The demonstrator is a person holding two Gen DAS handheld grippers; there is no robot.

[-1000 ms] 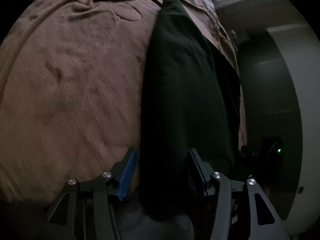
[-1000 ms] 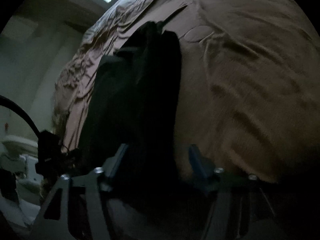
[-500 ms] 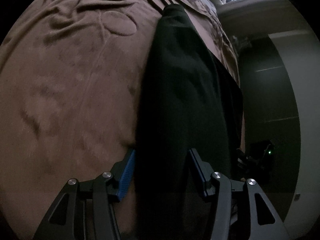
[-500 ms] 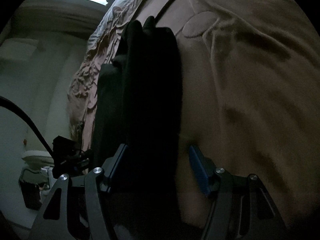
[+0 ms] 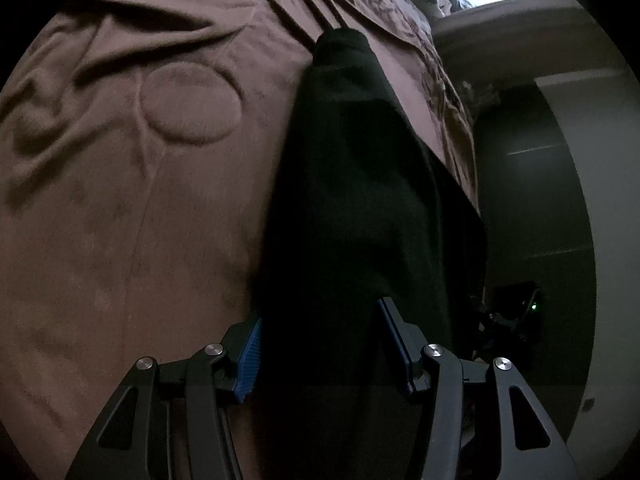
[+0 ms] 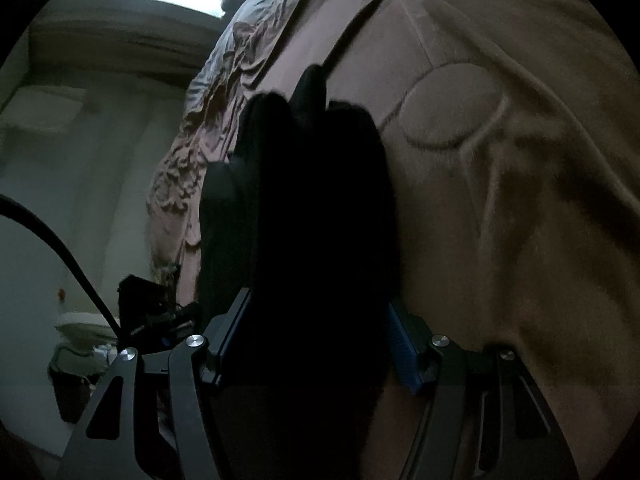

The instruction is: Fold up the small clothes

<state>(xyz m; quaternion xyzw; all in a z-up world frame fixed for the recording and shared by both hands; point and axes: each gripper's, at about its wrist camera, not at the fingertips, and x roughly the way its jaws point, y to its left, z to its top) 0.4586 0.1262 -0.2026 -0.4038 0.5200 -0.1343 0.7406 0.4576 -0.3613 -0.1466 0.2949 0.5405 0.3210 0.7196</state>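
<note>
A black garment (image 5: 360, 200) hangs in a long doubled strip over a brown bed cover (image 5: 120, 220). Its near end fills the gap of my left gripper (image 5: 320, 316), whose blue pads (image 5: 250, 360) press on it from both sides. In the right wrist view the same black garment (image 6: 312, 200) runs from my right gripper (image 6: 319, 304), which is shut on it, to a bunched far end resting on the bed cover (image 6: 520, 200). The cloth inside both grips is hidden in shadow.
An embossed circle (image 5: 190, 104) marks the cover left of the garment. The bed's edge drops off beside the garment toward a dark wall (image 5: 532, 200). A dark device with a green light (image 5: 534, 304) sits low there. A black cable (image 6: 60, 248) crosses the left side.
Both grippers have moved forward over the bed with the garment held. The embossed circle has come closer in both views, and the garment's far end lies nearer.
</note>
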